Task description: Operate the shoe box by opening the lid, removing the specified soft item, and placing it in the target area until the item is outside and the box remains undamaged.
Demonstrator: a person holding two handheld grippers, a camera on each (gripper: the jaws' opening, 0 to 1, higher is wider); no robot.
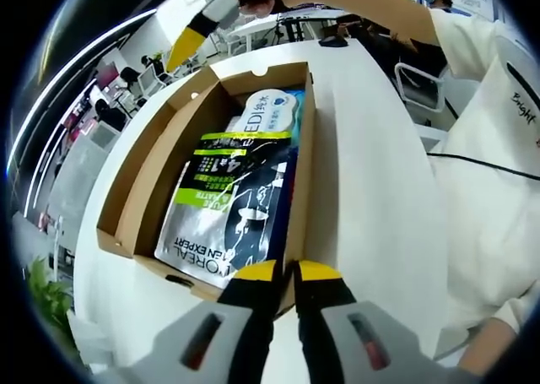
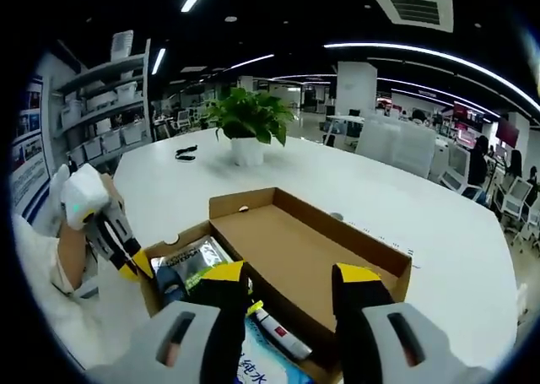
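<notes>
Left gripper view shows the brown cardboard shoe box (image 1: 135,198) lid-open on the white bench (image 1: 371,173); black-and-green sachet (image 1: 228,207) inside, removal pending. Left claw (image 1: 285,273) pressed together, right claw (image 2: 291,278) spread.

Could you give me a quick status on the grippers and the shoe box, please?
Left gripper shut at the box rim. Right gripper open above the shoe box. Lid open, sachets inside. Nothing in the way.

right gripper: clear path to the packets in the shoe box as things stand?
Probably yes. The lid is folded back flat, the right gripper is open directly above the packets, and the left gripper sits at the box's far edge, not over them.
</notes>
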